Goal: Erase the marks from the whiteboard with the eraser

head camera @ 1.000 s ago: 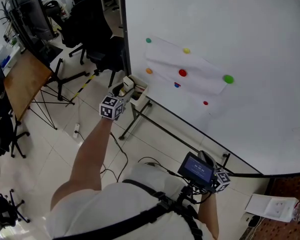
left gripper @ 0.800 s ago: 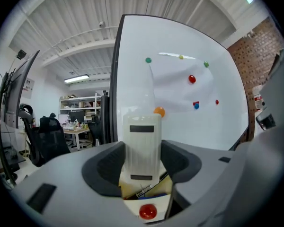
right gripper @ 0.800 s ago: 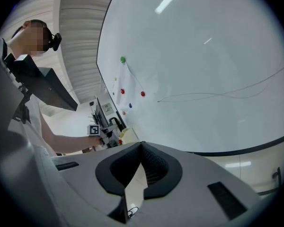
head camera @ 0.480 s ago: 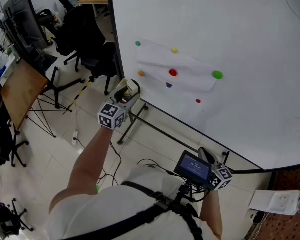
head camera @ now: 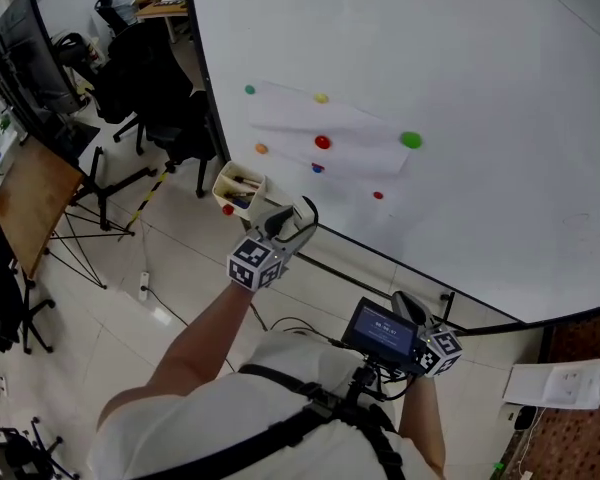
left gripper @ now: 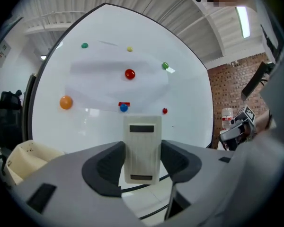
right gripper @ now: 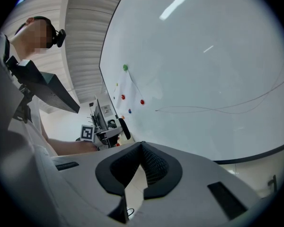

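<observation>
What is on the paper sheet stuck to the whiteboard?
Round magnets sit on it: a red magnet mid-sheet, a green magnet at its right corner, a yellow magnet on its top edge. The whiteboard behind the sheet is covered, so marks there cannot be seen.

A white short-sleeved shirt [head camera: 200, 418] crossed by black harness straps [head camera: 325, 405] clothes the person. The left gripper [head camera: 298, 218] and right gripper [head camera: 408, 310] have smooth grey shells, and their fingers [left gripper: 104, 167] are lined with black textured pads. Each bears a cube [head camera: 255, 264] of black-and-white square markers. A small dark screen [head camera: 385, 332] rides on the right one.
</observation>
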`<state>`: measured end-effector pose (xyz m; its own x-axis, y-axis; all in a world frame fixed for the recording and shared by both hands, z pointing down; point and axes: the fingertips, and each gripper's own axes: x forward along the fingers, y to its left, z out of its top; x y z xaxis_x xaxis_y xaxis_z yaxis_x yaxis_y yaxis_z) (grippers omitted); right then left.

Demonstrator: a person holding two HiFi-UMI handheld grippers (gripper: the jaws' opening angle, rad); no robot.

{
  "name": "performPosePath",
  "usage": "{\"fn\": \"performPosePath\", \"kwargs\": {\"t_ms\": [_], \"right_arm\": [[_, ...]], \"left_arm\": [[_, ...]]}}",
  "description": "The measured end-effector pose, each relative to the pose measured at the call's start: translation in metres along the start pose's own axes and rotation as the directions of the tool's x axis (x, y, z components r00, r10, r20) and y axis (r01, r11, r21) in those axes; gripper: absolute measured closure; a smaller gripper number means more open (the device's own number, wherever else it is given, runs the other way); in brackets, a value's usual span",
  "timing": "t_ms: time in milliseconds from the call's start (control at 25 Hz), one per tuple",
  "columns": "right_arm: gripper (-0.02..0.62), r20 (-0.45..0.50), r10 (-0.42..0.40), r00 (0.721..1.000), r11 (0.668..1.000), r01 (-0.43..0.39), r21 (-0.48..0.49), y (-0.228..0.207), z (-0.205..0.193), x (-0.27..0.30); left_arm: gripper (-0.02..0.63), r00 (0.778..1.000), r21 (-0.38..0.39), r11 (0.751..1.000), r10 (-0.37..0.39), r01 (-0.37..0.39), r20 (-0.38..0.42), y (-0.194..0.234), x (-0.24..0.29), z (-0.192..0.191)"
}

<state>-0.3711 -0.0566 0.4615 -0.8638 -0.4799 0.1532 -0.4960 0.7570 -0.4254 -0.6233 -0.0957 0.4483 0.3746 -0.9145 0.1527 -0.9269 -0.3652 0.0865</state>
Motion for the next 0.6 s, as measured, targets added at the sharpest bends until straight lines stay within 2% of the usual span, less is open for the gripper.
{"fn": "performPosePath", "kwargs": {"t_ms": [160,280,400,600], "right_arm": [[0.591,0.013,-0.037,0.999,0.999,0.037,0.007,-0.006,0.000,-0.011],[0.592,0.008,-0.031,0.999,0.999,0.031,0.021,-0.010,-0.003,-0.006],[0.592,0.001,-0.046,0.999,0.998,0.046,0.033,-0.026,0.005,-0.017],[0.592,0.023,-0.093,0.995,0.995,0.092,0.035,-0.036,0.010,-0.030]], "left_arm": [[0.330,0.999,-0.024,0.999,-0.044,0.044,-0.014,-0.017,0.003,-0.005],[0.330,0.999,-0.032,0.999,-0.027,0.026,-0.034,-0.013,-0.005,-0.008],[0.330,0.999,-0.048,0.998,-0.036,0.034,-0.036,-0.024,0.014,-0.013],[0.330,0.988,-0.043,0.988,-0.149,0.147,-0.050,-0.051,0.045,-0.018]]}}
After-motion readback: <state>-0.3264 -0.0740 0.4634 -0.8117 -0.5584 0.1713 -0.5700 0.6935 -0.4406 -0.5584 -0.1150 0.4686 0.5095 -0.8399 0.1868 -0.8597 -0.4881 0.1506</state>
